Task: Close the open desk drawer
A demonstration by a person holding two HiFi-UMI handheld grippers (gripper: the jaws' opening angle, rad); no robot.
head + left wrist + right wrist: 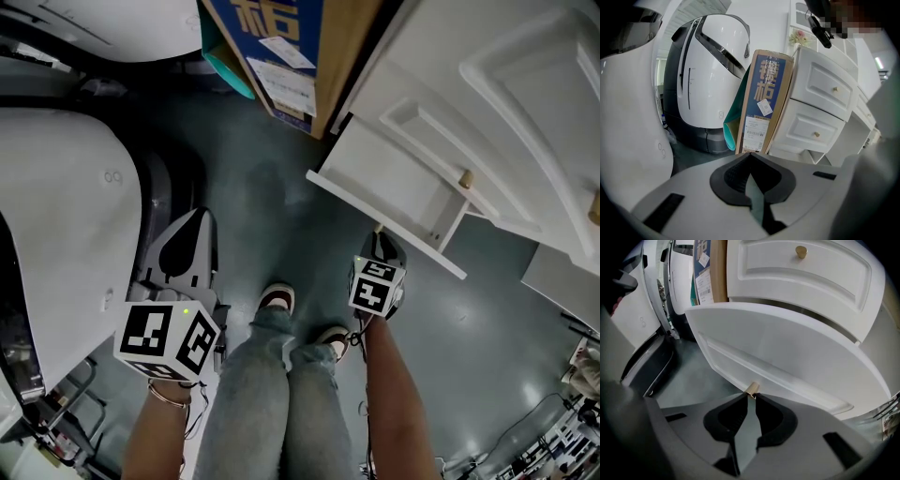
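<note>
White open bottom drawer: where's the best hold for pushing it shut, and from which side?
Take the small brass knob at the middle of the white drawer front, coming straight at the front face. It juts out as the only narrow part, and the right gripper has its jaws closed on it.

We read large pale Chinese characters on the blue face of the box (764,101); the lower one looks like 柘. Below them sit two white stickers (753,133), the lower with a barcode, their print too small to read.
</note>
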